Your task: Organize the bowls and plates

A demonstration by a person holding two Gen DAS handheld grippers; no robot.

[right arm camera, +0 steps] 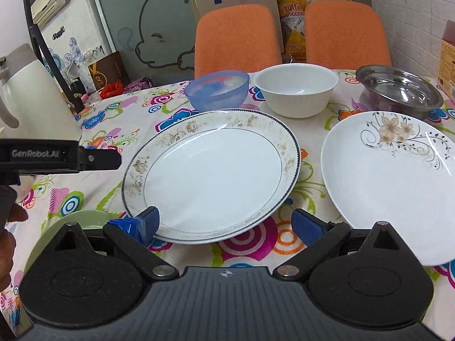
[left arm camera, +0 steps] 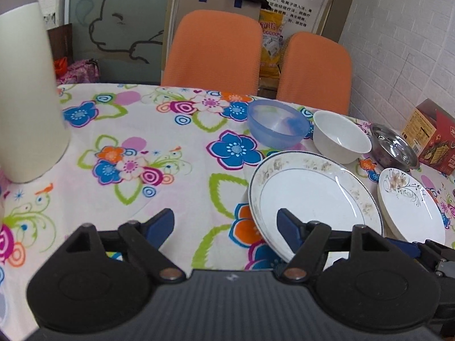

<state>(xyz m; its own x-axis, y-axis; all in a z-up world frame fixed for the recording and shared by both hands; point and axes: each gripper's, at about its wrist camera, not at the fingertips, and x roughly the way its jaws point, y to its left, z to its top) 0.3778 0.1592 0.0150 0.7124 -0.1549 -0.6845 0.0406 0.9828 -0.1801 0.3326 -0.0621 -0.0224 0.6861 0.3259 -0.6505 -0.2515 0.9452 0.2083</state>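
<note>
Both hand-held grippers gape wide and empty: the left hand-held gripper (left arm camera: 226,224) and right hand-held gripper (right arm camera: 224,224) flank the gold-rimmed plate (right arm camera: 212,176) by the table's (left arm camera: 170,176) near edge.

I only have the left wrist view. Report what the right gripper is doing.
Observer: The right gripper is open, straddling the near rim of the big plate, not closed on it.
Operator: Check for any dish missing from my feed.
Observer: A pale green dish lies at the near table edge, partly under that gripper's left finger.
Operator: Describe the white jug on my left.
Observer: The jug has a handle, which sits at the left edge of the right wrist view.
</note>
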